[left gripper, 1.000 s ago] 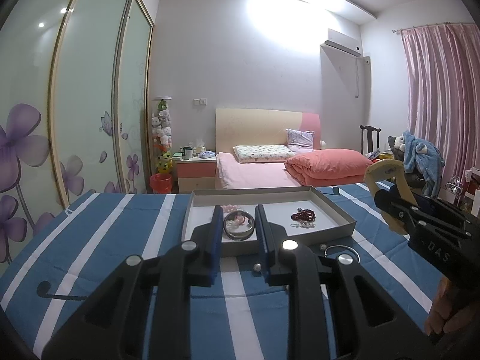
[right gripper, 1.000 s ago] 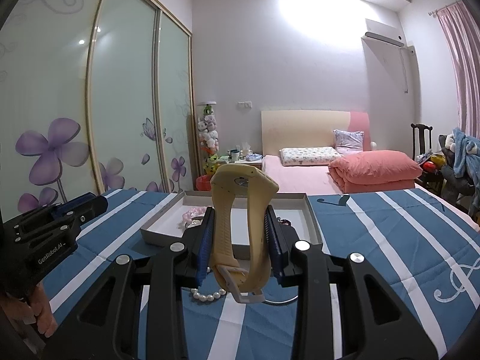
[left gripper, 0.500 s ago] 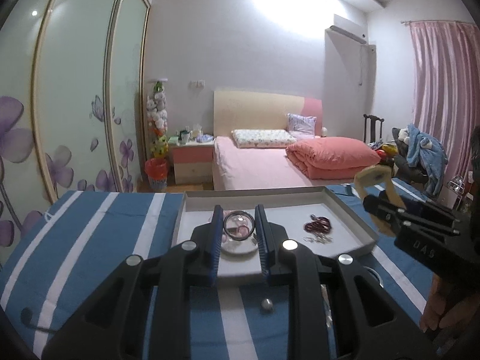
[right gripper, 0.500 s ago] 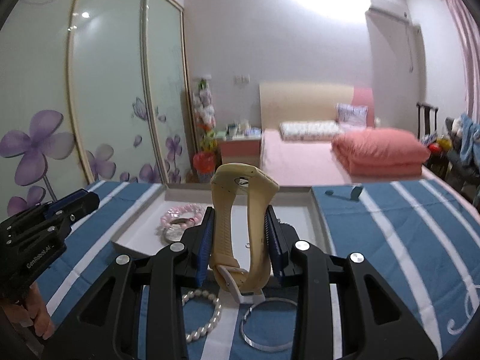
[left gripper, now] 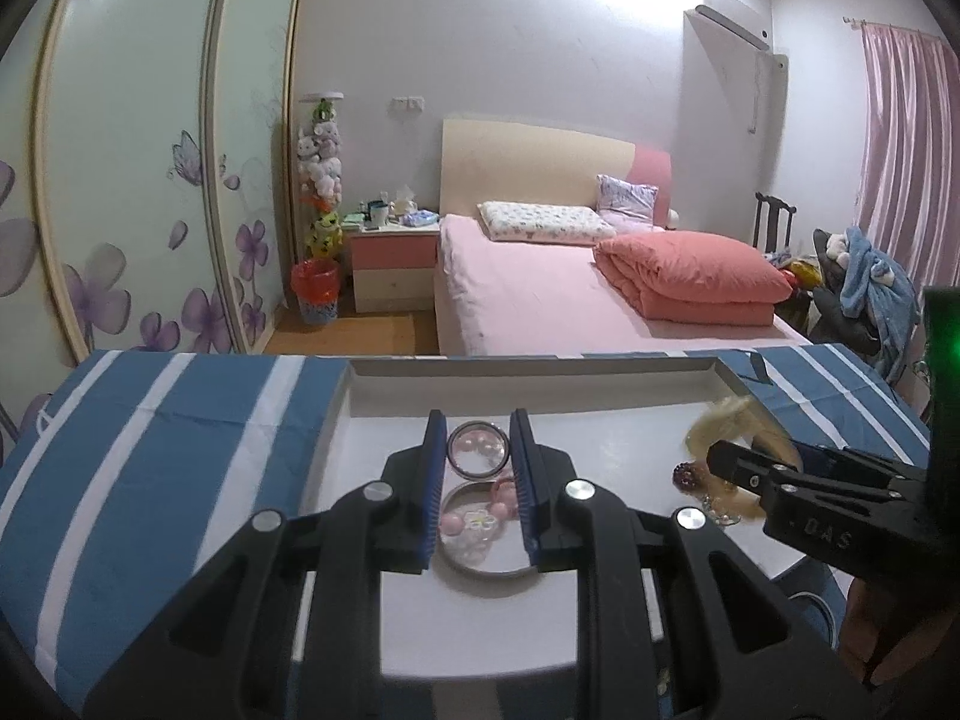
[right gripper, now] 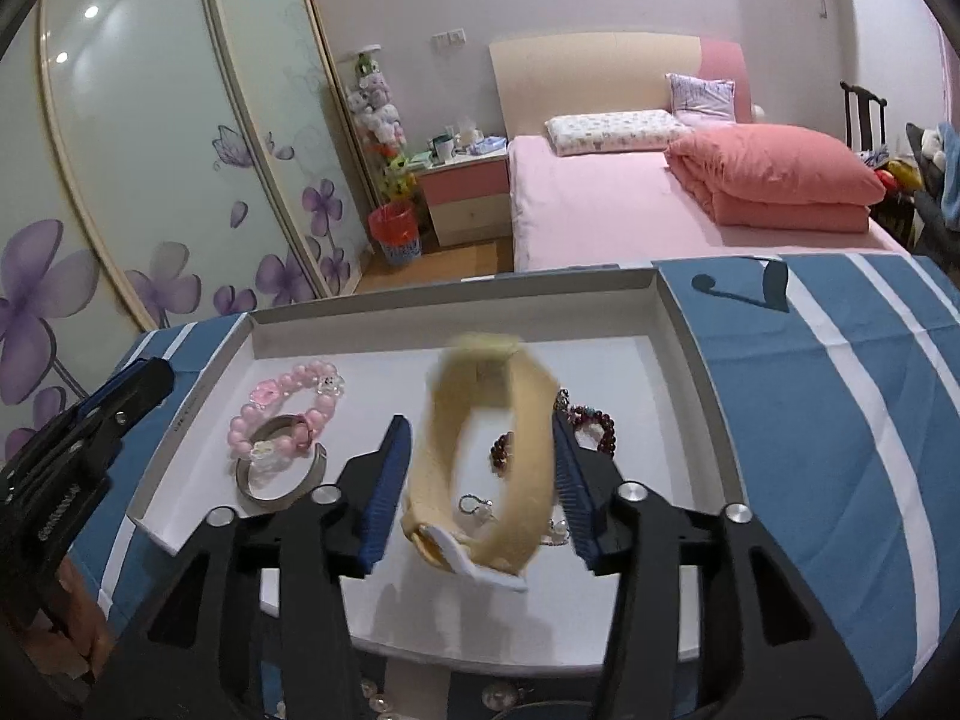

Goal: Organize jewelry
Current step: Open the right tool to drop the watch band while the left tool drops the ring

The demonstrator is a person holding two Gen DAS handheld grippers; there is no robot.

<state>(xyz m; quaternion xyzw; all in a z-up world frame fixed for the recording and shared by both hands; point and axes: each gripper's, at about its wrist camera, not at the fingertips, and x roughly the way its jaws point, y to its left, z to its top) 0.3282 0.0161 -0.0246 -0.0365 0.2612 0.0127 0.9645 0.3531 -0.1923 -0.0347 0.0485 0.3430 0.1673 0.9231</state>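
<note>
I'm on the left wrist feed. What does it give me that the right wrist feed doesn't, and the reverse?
Left wrist only: the left tool clamped on a metal hoop; the right wrist view hides that grip.

Right wrist only: the right tool spread wider than the blurred yellow watch, and pearl beads on the cloth before the tray.

Both: the tray, the watch, the pink bead bracelet and the silver bangle lying under it.

Both grippers now over the white tray (right gripper: 672,324) rather than short of it, right gripper (right gripper: 480,480) fingers spread wide, yellow watch strap (right gripper: 480,456) blurred and loose between them, no longer clamped
</note>
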